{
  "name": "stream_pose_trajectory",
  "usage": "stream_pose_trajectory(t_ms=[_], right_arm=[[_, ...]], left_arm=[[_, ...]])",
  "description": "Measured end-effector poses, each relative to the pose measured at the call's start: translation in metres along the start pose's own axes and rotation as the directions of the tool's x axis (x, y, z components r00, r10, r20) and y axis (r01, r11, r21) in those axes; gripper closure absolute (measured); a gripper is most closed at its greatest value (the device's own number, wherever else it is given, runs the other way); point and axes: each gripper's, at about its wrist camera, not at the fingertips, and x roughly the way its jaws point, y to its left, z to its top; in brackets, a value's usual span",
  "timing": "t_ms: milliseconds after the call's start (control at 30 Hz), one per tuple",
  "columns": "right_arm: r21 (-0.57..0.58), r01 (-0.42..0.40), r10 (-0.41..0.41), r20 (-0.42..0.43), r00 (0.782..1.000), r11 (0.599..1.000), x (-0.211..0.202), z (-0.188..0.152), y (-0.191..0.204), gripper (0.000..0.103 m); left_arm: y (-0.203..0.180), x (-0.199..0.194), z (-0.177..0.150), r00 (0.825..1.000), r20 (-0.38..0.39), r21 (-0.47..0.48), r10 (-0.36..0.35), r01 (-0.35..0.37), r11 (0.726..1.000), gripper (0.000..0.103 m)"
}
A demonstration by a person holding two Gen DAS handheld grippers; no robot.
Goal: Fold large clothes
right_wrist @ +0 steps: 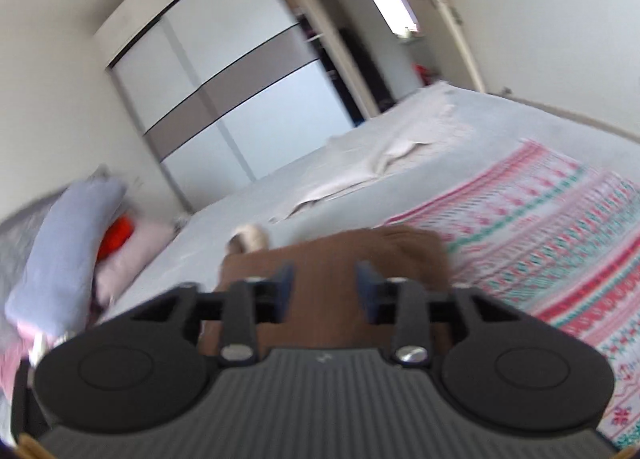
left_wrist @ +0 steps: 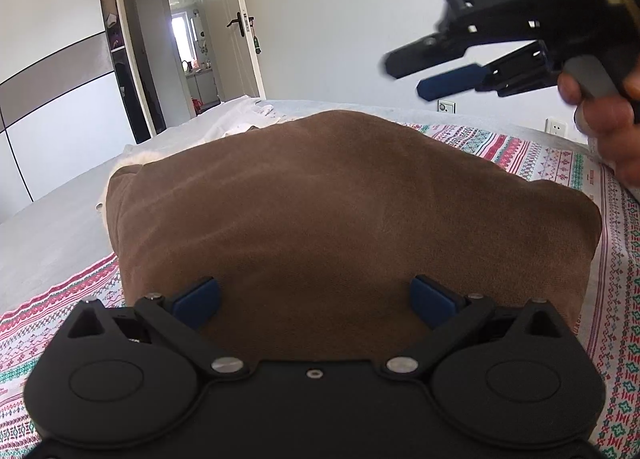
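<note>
A folded brown garment [left_wrist: 340,211] lies on the patterned blanket [left_wrist: 616,299], with a bit of cream lining showing at its far left corner. My left gripper [left_wrist: 315,299] hangs low over the garment's near edge. It is open, its blue pads wide apart with only the flat cloth below them. My right gripper [left_wrist: 412,77] is in the air above the garment's far right side, held by a hand [left_wrist: 612,131]. It is open with nothing between its fingers. In the blurred right wrist view, the right gripper [right_wrist: 326,285] is tilted above the brown garment [right_wrist: 320,259].
A white cloth [left_wrist: 192,131] lies spread on the grey bed sheet [left_wrist: 52,227] beyond the garment. Pillows and an orange item [right_wrist: 116,239] are piled at the bed's left end. A sliding wardrobe [left_wrist: 48,71] and an open door [left_wrist: 236,27] stand behind. Wall sockets [left_wrist: 447,106] sit low on the right.
</note>
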Motion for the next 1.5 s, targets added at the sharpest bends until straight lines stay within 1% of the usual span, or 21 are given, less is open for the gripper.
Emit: stream_pose_trajectory(t_ms=[133,200,267,300,333,433,567,633,667,733,767,800,833,933,1000,1067,1133,1200,1267,1367,1500], right_arm=[[-0.105,0.161,-0.172,-0.104,0.98,0.981,0.031,-0.033,-0.005,0.061],[-0.167,0.23,-0.246,-0.086,0.965,0.959,0.034,-0.05,-0.013,0.061],[-0.206,0.25,-0.265,-0.05,0.963,0.946,0.02,-0.057,-0.011,0.059],[-0.211,0.258,-0.272,-0.039,0.962,0.943,0.016,-0.058,-0.01,0.051],[-0.208,0.283,-0.295,-0.029,0.955,0.936,0.012,-0.057,-0.01,0.034],[-0.179,0.26,-0.27,-0.036,0.962,0.949,0.006,-0.059,-0.015,0.021],[0.004,0.219,-0.215,-0.167,0.962,0.976,0.015,-0.054,-0.041,0.013],[0.214,0.169,-0.112,-0.254,0.961,0.962,0.02,-0.053,-0.069,0.008],[0.335,0.137,-0.037,-0.288,0.957,0.932,0.023,-0.056,-0.086,0.008],[0.567,0.073,0.134,-0.313,0.94,0.82,0.032,-0.072,-0.121,0.005],[0.637,0.029,0.198,-0.282,0.939,0.77,0.035,-0.079,-0.134,0.005],[0.663,-0.002,0.225,-0.251,0.942,0.748,0.034,-0.082,-0.14,0.006],[0.673,-0.01,0.235,-0.244,0.941,0.74,0.034,-0.084,-0.141,0.006],[0.624,0.002,0.218,-0.276,0.936,0.781,0.039,-0.081,-0.131,0.008],[0.591,-0.025,0.235,-0.282,0.93,0.807,0.045,-0.084,-0.124,0.017],[0.576,-0.045,0.243,-0.273,0.931,0.816,0.047,-0.086,-0.119,0.022],[0.597,-0.079,0.266,-0.232,0.935,0.798,0.041,-0.088,-0.113,0.043],[0.581,-0.117,0.277,-0.196,0.941,0.806,0.032,-0.088,-0.099,0.048],[0.535,-0.126,0.268,-0.197,0.943,0.835,0.021,-0.083,-0.077,0.049],[0.49,-0.132,0.275,-0.232,0.933,0.862,0.006,-0.075,-0.04,0.049],[0.463,-0.169,0.316,-0.26,0.913,0.87,-0.018,-0.083,0.012,0.049]], left_arm=[[0.005,-0.005,-0.001,1.0,0.008,-0.01,-0.005,0.005,1.0,0.0],[0.011,-0.012,-0.001,0.999,0.014,-0.031,-0.043,0.043,0.999,0.0],[0.02,-0.023,-0.003,0.997,0.025,-0.061,-0.067,0.068,0.996,0.0],[0.027,-0.029,-0.004,0.997,0.035,-0.103,-0.073,0.076,0.992,0.0],[0.036,-0.034,-0.006,0.997,0.046,-0.155,-0.068,0.074,0.985,0.0],[0.066,-0.042,-0.015,0.997,0.055,-0.316,-0.046,0.062,0.947,0.0],[0.097,-0.026,-0.028,1.0,-0.016,-0.471,-0.025,0.014,0.882,0.0],[0.111,-0.015,-0.037,0.994,-0.017,-0.588,-0.104,0.074,0.805,0.0],[0.117,-0.008,-0.042,0.989,-0.016,-0.647,-0.148,0.103,0.756,0.0],[0.129,0.009,-0.053,0.967,-0.006,-0.757,-0.256,0.163,0.633,0.0],[0.133,0.017,-0.059,0.955,0.001,-0.8,-0.297,0.179,0.572,0.0],[0.135,0.025,-0.064,0.945,0.013,-0.832,-0.328,0.192,0.52,0.0],[0.138,0.033,-0.069,0.935,0.031,-0.855,-0.354,0.208,0.475,0.0],[0.143,0.046,-0.082,0.908,0.092,-0.887,-0.409,0.261,0.38,0.0],[0.144,0.048,-0.083,0.898,0.108,-0.884,-0.427,0.284,0.372,0.001],[0.142,0.048,-0.081,0.896,0.108,-0.876,-0.43,0.29,0.384,0.005],[0.136,0.039,-0.076,0.912,0.094,-0.866,-0.398,0.273,0.419,0.016],[0.13,0.024,-0.072,0.927,0.095,-0.855,-0.364,0.263,0.447,0.028],[0.125,0.007,-0.068,0.931,0.105,-0.853,-0.35,0.265,0.449,0.031],[0.121,-0.03,-0.063,0.94,0.095,-0.835,-0.329,0.255,0.488,0.031],[0.134,-0.09,-0.074,0.945,0.063,-0.852,-0.32,0.218,0.475,0.031]])
